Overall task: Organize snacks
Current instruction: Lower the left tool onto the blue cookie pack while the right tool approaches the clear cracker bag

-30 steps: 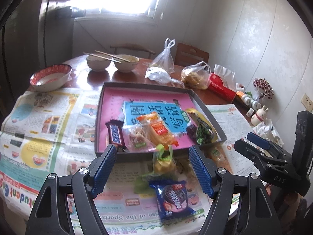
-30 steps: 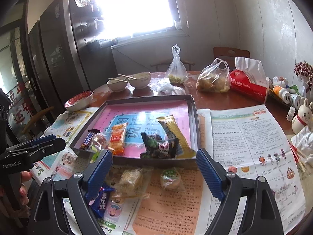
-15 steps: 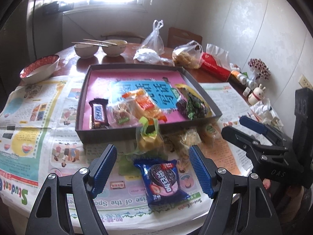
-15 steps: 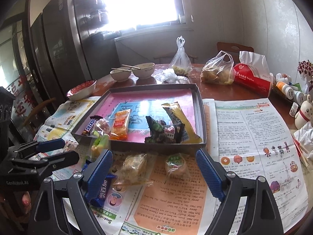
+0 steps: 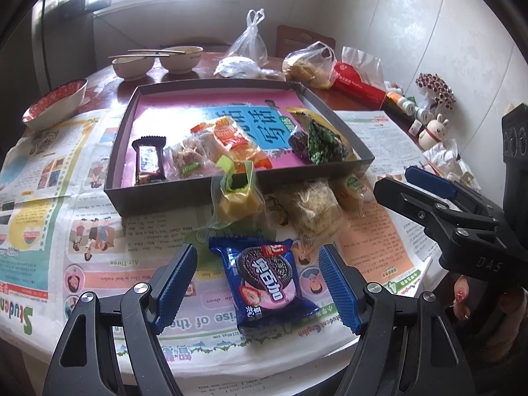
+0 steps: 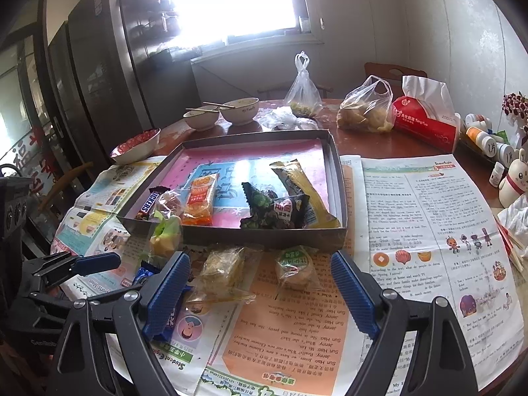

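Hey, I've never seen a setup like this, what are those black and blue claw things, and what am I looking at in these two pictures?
They are hand-held grippers, one in each of a person's hands, each with a fisheye camera looking along its blue fingers. One picture is from the left gripper, the other from the right gripper. Both are open and hold nothing. On the newspaper-covered table sits a grey tray already holding several snacks. Loose snacks lie in front of it: a blue cookie packet between the left fingers, a yellow-green sweet, a clear-wrapped cake and a round green-labelled pastry.

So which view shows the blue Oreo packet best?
The left wrist view: the blue Oreo packet lies whole, label readable, between the open left gripper. In the right wrist view only its blue edge shows behind a finger.
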`<control>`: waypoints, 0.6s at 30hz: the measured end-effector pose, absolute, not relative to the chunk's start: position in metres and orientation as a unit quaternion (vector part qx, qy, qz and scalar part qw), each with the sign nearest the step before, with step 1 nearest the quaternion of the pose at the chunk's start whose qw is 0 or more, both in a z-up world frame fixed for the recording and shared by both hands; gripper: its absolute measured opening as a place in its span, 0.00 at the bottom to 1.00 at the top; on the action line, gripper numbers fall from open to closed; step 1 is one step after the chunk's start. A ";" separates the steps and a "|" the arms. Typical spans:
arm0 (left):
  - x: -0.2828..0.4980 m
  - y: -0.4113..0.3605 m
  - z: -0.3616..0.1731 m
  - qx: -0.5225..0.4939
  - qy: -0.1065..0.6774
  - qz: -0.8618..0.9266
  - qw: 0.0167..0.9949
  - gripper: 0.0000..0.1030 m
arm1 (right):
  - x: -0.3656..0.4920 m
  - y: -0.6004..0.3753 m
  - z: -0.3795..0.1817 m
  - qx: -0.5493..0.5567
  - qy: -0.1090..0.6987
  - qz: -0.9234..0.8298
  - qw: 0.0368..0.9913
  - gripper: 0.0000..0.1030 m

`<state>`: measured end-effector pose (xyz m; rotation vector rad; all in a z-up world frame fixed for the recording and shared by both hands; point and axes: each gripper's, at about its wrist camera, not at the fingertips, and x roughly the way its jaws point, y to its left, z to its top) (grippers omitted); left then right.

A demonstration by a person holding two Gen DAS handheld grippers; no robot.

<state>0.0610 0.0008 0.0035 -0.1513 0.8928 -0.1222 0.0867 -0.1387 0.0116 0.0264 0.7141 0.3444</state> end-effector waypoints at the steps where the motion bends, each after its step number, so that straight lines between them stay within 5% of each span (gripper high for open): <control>1: 0.061 0.000 0.003 -0.070 0.432 -0.059 0.897 0.75 | 0.086 -0.138 0.011 0.013 0.349 0.170 0.921 0.84; 18: 0.062 -0.008 -0.019 -0.051 0.467 -0.043 0.882 0.75 | 0.081 -0.111 -0.001 0.001 0.370 0.206 0.906 0.84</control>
